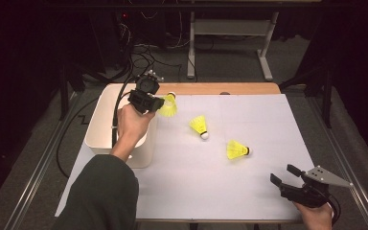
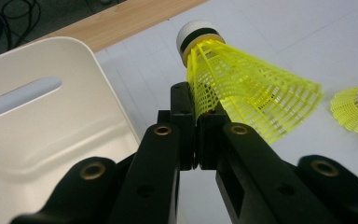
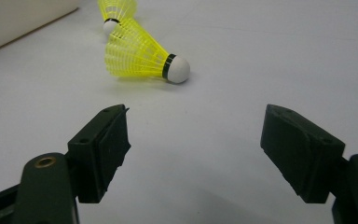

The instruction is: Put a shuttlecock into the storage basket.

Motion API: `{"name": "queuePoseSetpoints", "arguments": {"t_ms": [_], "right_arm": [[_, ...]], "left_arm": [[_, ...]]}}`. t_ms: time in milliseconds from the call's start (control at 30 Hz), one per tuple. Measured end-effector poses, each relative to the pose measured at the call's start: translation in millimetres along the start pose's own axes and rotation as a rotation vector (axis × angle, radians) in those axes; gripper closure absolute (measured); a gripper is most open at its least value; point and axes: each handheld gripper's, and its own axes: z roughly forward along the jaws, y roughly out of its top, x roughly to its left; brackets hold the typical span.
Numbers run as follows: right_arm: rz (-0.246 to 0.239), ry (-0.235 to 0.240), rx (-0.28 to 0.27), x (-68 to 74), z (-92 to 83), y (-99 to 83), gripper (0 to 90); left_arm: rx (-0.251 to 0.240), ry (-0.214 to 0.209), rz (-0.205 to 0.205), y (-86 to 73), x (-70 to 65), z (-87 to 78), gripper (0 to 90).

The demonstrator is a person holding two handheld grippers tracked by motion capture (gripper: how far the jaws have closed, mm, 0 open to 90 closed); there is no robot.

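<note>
Currently the left gripper point(image 2: 196, 135) has its jaws pressed together on the mesh skirt of a yellow shuttlecock point(image 2: 242, 88), pinching the skirt edge near the cork end. That held shuttlecock point(image 1: 168, 105) sits raised at the right rim of the white bin point(image 1: 100, 124), with its white cork tip pointing away from the jaws. The skirt is a flared cone of open plastic lattice; the cork cap is rounded, white, with a black band.

The right gripper point(image 3: 193, 154) has its jaws spread wide, touching nothing, hovering low over the white sheet point(image 1: 258, 120) that covers the table, well to the right of the bin and near the front edge. The jaw pads are flat, matte black blocks.

Two more shuttlecocks lie on the sheet, right of the bin. The middle shuttlecock point(image 1: 200, 126) lies with its cork toward the front. The right shuttlecock point(image 3: 142, 56) lies on its side just ahead of the open right jaws, cork to the right.

The bin is smooth, rounded-cornered plastic with a slot handle point(image 2: 21, 95).
</note>
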Motion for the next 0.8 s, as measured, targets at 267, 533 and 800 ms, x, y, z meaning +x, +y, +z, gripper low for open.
{"name": "queuePoseSetpoints", "arguments": {"t_ms": [267,533,800], "right_arm": [[0.002,-0.001,0.0,0.0,0.2,0.0,23.9],[0.006,0.0,0.001,-0.5,0.4,0.0,23.9],[0.004,-0.001,-0.002,-0.4,-0.4,0.0,23.9]], "left_arm": [[-0.001,-0.001,-0.007,-2.8,5.3,-1.4,88.2],[0.0,0.0,-0.016,-4.8,11.1,-1.8,88.2],[-0.006,0.01,-0.024,-8.2,17.1,-5.8,88.2]]}}
